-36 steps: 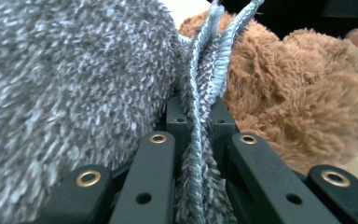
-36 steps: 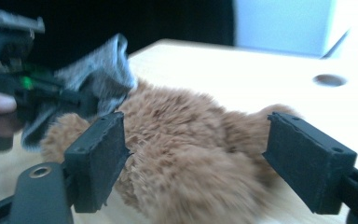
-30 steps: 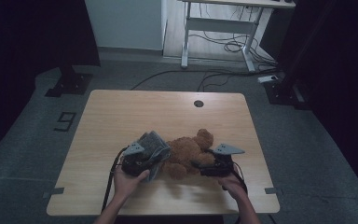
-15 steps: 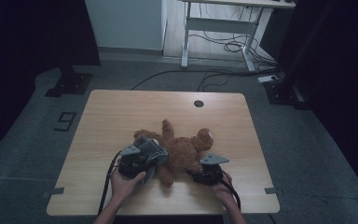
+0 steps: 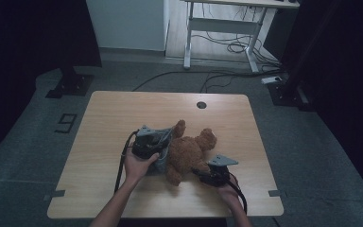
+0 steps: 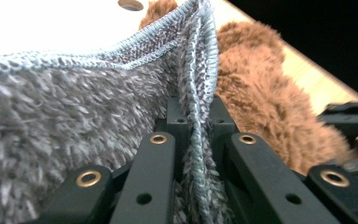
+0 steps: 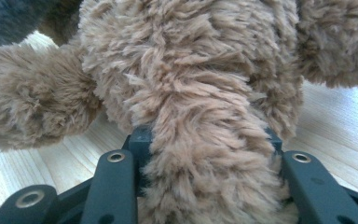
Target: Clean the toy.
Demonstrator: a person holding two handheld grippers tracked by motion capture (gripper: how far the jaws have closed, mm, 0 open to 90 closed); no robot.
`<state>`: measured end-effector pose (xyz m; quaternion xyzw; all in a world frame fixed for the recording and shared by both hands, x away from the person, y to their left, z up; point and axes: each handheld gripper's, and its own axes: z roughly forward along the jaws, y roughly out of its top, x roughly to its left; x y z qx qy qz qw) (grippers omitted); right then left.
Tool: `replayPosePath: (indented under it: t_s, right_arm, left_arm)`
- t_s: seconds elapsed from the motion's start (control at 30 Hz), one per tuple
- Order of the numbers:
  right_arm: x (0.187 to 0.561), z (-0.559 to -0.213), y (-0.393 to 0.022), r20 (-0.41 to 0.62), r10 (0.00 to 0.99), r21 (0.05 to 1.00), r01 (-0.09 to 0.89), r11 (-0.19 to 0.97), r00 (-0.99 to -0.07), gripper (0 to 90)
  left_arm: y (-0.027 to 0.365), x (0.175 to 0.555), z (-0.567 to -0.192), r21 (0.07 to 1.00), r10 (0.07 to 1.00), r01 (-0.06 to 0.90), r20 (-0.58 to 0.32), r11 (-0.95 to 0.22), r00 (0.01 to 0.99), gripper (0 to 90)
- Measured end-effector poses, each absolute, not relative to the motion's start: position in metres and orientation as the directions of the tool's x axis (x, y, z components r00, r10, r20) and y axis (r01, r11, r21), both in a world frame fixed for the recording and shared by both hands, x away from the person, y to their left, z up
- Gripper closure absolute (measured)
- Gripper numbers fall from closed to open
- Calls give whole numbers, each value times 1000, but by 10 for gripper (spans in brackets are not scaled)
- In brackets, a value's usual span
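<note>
Both claws now grip: my right claw [image 5: 202, 171] has just closed on the teddy bear [image 5: 187, 152] lying mid-frame on the desk [image 5: 113, 111], while my left claw [image 5: 159, 147] pinches the grey towel [image 6: 70, 112] against it, ready for wrapping

The high view is dimly lit — black falls across both side edges and the upper left, while the pale wooden tabletop [image 5: 123, 113] is evenly lit, with faint shadow beneath the brown plush teddy bear [image 5: 189, 153]. In the left gripper view, the upper left is blown out to white glare and the near grey terry cloth [image 6: 65, 121] is softly blurred. The right gripper view is bright — its fur edges are out of focus.
</note>
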<state>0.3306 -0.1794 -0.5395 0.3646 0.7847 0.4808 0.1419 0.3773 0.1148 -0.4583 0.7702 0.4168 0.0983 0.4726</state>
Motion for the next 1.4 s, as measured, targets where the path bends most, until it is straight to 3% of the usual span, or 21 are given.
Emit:
replayPosePath:
  t_s: [0.23, 0.3, 0.37, 0.53, 0.67, 0.87, 1.0, 1.23, 1.33, 1.4]
  right_arm:
    - [329, -541, -179, 126, 708, 855, 438, 278, -695, 564]
    - [329, -541, -179, 125, 707, 853, 440, 281, -696, 565]
    - [329, -541, -180, 126, 707, 853, 440, 281, -696, 565]
    - [331, -542, -181, 140, 708, 851, 449, 271, -693, 567]
    - [331, -542, -181, 139, 707, 851, 449, 272, -693, 568]
    - [332, -542, -181, 145, 708, 851, 452, 267, -691, 569]
    - [332, -542, -182, 150, 709, 852, 454, 260, -689, 569]
    - [333, -543, -184, 155, 706, 853, 454, 258, -691, 568]
    - [333, -543, -184, 154, 706, 854, 452, 257, -691, 568]
    - [333, -542, -182, 150, 705, 854, 450, 260, -693, 568]
  left_arm:
    - [147, 377, -450, 838, 781, 532, -252, -119, 571, 827]
    - [166, 379, -455, 826, 838, 546, -193, -141, 510, 830]
    - [174, 380, -459, 818, 846, 559, -197, -137, 495, 832]
    - [213, 382, -494, 749, 879, 656, -249, -90, 406, 834]
    - [217, 379, -494, 758, 863, 649, -285, -63, 417, 834]
    - [179, 368, -443, 845, 794, 521, -234, -120, 562, 834]
    - [125, 369, -416, 866, 735, 457, -175, -202, 656, 835]
    - [74, 386, -439, 810, 717, 498, -146, -309, 682, 833]
    - [80, 394, -458, 780, 760, 531, -115, -330, 640, 835]
    - [93, 393, -458, 794, 764, 536, -147, -288, 628, 839]
